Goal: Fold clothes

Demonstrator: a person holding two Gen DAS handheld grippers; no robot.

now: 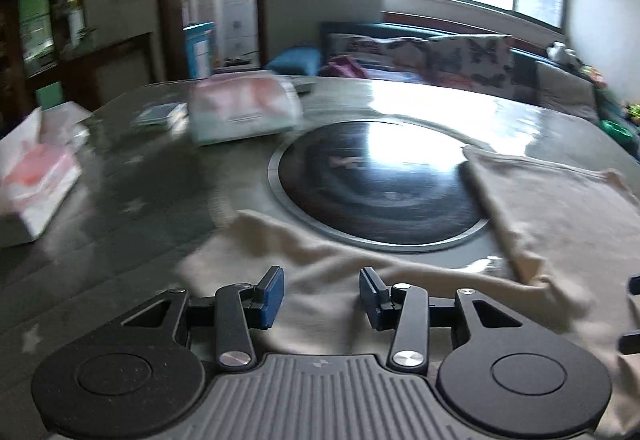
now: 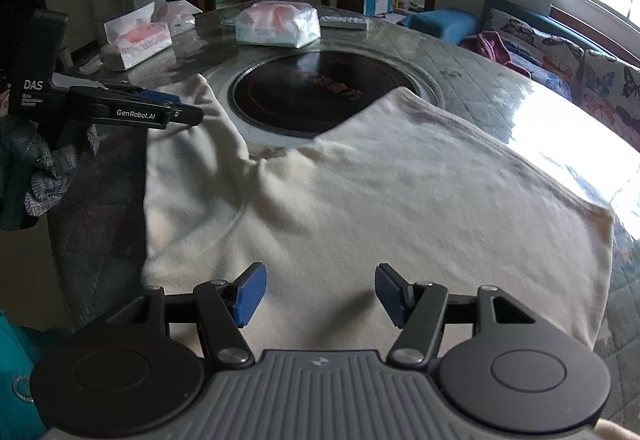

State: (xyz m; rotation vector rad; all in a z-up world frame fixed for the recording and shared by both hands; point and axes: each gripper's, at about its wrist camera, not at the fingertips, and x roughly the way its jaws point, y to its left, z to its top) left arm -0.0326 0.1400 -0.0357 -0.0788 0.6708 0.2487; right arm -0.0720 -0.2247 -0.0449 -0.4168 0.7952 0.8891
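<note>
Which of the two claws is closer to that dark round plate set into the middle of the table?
The left claw. It hangs open over the cream garment, beside the dark round plate. The right claw, also open, hovers back over the garment's near part.

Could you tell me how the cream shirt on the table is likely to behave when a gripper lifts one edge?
The cream shirt already lies wrinkled and draped, so it will probably sag rather than hold shape. It looks thin, likely light. The table is glossy, so the rest may slide.

garment (image 2: 360,208): 1; tissue packs (image 2: 136,42): perhaps 3; remote (image 2: 344,21): 1; claws (image 2: 318,294): 2
</note>
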